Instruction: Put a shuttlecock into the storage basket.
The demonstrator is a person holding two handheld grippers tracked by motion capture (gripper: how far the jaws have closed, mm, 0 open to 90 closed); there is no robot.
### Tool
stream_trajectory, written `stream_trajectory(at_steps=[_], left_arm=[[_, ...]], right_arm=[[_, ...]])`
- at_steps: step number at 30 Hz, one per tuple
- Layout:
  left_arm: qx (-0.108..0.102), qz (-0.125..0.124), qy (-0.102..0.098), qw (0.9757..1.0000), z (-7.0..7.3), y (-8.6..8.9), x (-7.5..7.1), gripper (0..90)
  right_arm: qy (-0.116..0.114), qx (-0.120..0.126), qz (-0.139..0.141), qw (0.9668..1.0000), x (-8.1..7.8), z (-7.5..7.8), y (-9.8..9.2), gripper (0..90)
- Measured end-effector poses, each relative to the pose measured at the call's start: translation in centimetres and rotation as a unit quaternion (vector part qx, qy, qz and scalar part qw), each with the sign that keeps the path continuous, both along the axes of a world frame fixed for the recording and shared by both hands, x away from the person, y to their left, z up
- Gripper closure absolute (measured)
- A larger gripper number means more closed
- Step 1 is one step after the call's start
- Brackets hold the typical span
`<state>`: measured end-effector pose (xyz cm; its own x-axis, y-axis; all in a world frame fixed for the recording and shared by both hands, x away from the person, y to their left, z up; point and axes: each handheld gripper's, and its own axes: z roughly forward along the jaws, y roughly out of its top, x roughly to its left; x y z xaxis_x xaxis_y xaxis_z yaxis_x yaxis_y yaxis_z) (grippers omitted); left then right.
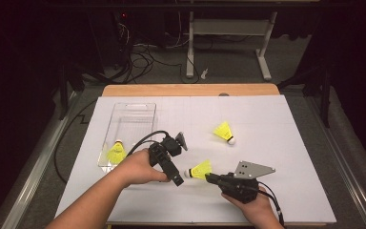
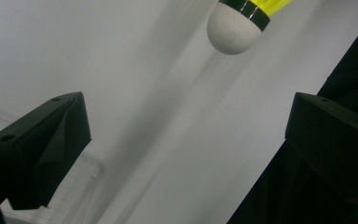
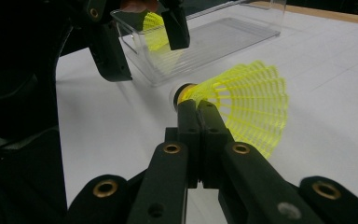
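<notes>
The right gripper [image 1: 208, 176] is clamped on a yellow shuttlecock's [image 1: 201, 169] skirt, near centre of the counter [image 1: 276, 157], offering its cork to the left gripper [image 1: 177, 181], spread wide, likely for a handover.

You're in a lab or test room, dim around the edges. Your worktop [image 1: 267, 119] is a wooden bench covered by a white gridded sheet. Beyond its far edge, loose cables [image 1: 140, 59] sprawl over a grey floor [image 1: 228, 62], next to the white metal legs of another desk [image 1: 228, 28]. Dark stands [image 1: 64, 86] flank both sides.
</notes>
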<state>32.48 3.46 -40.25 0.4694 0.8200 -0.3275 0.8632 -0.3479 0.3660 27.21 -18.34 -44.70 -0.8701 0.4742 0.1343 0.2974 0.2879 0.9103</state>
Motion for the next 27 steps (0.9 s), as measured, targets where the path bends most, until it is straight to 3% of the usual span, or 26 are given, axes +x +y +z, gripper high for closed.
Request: stream_trajectory(at_steps=[13, 27], left_arm=[[0.006, -0.016, -0.019, 0.9997, -0.2, -0.1, -0.5, 1.8], [0.012, -0.052, -0.029, 0.9982, -0.7, -0.7, -1.3, 8.2]], right_arm=[[0.005, 0.008, 0.012, 0.9999, -0.1, 0.0, 0.5, 90.0], [0.018, 0.017, 0.027, 0.9993, -0.2, -0.1, 0.9, 90.0]])
